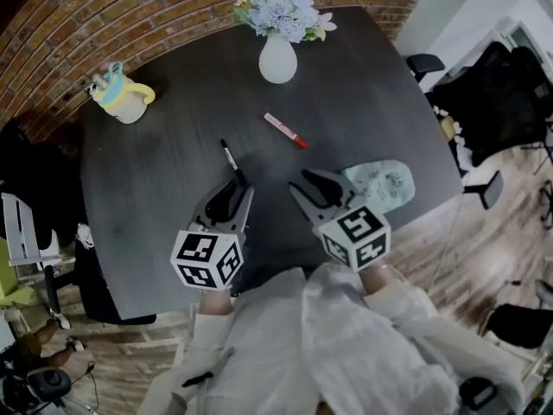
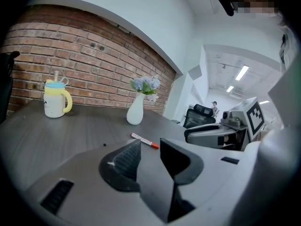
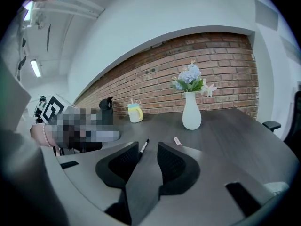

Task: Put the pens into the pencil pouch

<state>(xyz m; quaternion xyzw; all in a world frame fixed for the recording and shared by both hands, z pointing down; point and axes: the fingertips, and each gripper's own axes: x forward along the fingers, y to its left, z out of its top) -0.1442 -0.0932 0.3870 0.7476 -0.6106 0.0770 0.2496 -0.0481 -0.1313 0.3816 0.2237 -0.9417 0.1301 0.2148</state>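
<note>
Pens are both lying loose on the dark tabletop [image 1: 164, 197], neither one in the pouch. Red pen [image 1: 285, 130] sits out in the middle, well apart from both grippers and a bit short of the white vase [image 1: 277, 59] with the pale flowers. Black pen [image 1: 231, 160] is closer in, its near end right at the tips of the left gripper [image 1: 238, 193]; can't tell if they touch. The pencil pouch [image 1: 387, 184] is a pale patterned thing lying flat near the right edge, partly tucked behind the right gripper [image 1: 313, 184].

Left gripper's jaws are parted a fair way with nothing between them; in its own view you just see the red pen out on the tabletop past the gap. Right gripper's jaws are spread wide and empty too. The black pen shows up through that gap, but it's lying farther out, not between the pads.

Yellow mug [image 1: 125, 98] with a blue lid sits at the far left corner by the brick wall.
</note>
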